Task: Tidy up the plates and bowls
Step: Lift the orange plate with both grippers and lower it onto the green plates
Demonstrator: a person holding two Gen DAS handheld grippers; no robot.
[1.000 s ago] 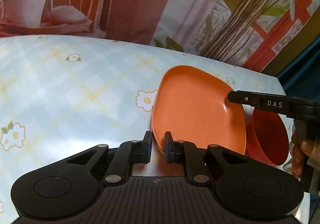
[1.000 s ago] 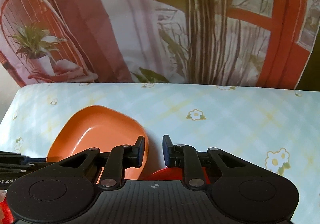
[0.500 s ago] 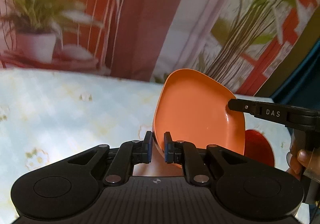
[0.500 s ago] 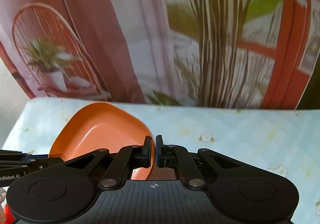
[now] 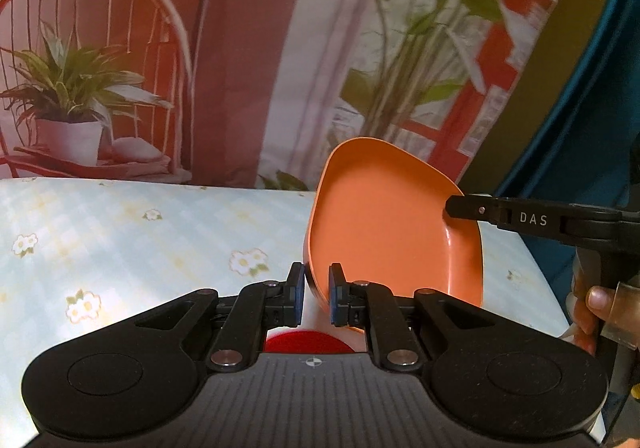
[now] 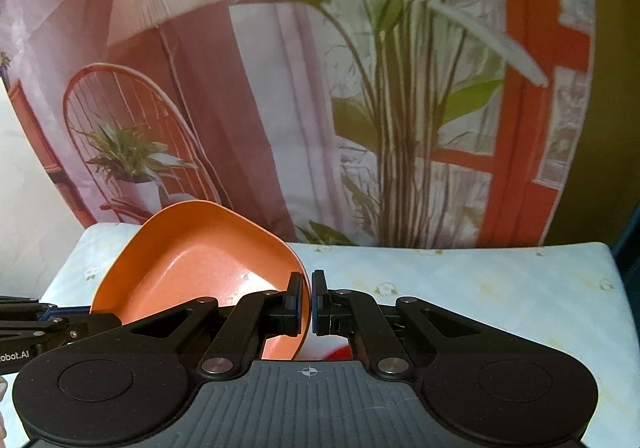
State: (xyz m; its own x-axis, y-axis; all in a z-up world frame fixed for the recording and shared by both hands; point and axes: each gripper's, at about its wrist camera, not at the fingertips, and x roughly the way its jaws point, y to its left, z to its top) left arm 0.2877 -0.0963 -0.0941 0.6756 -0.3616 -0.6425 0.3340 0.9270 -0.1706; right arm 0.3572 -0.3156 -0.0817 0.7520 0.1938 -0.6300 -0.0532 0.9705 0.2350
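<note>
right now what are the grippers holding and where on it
Both hold the orange plate by its rim: the left gripper pinches the near-left edge, and the right gripper pinches the opposite edge.

One orange plate (image 5: 394,224) is up off the flowered tablecloth (image 5: 120,232), with one red bowl (image 5: 306,342) partly visible beneath it. Two black grippers are in the room, the left gripper (image 5: 316,294) and the right gripper (image 6: 306,302). One hand (image 5: 600,312) shows.

Left gripper (image 5: 316,298): fingers squeezed onto the near rim of the orange plate (image 5: 384,232), held up off the table.
Right gripper (image 6: 306,304): fingers pinched on the plate's right rim.
Right hand (image 5: 600,308): wrapped around the handle.
</note>
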